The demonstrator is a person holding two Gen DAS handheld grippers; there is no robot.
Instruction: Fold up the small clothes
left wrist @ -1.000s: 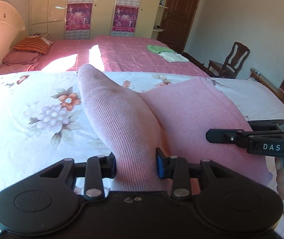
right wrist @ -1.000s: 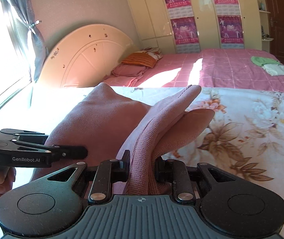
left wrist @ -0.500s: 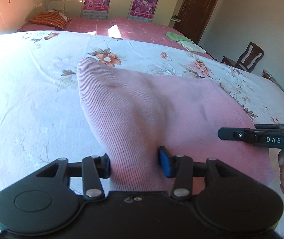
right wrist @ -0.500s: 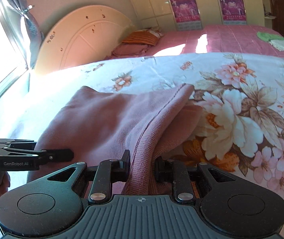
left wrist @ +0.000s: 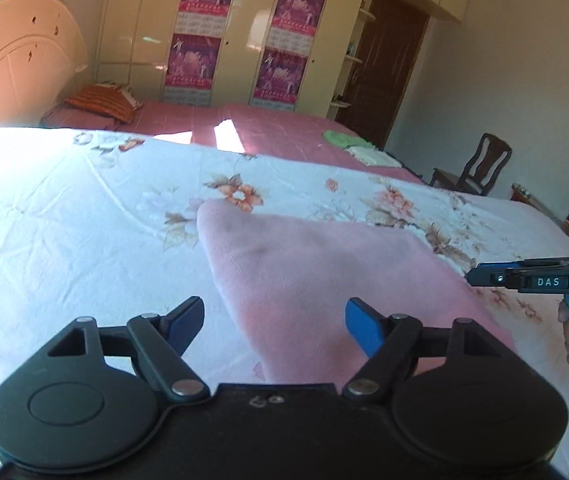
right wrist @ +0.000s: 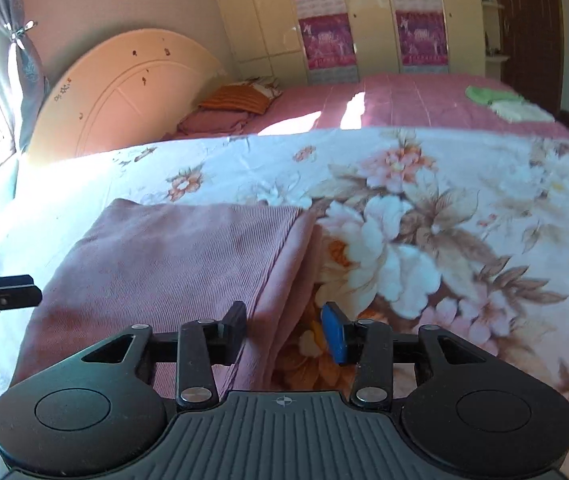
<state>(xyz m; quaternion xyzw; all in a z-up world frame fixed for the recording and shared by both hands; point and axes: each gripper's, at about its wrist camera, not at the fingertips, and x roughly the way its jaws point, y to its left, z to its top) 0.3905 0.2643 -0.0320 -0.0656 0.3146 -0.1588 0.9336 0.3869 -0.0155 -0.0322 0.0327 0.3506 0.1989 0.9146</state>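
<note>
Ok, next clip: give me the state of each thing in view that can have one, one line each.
Left gripper: open, holding nothing, fingers either side of the garment.
Right gripper: open, astride the garment's folded edge.
Pink garment: folded, lying flat on the bedsheet, released.
Floral bedsheet: spread out, slightly wrinkled.
Green and white clothes: folded, resting on the far pink bed.
Dark wooden door: looks shut.

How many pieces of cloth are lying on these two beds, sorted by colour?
Pink: 1, the folded garment on the flowered sheet.
Green: 1, a cloth on the far bed.
White: 1, a cloth beside the green one.
Total: 3
</note>
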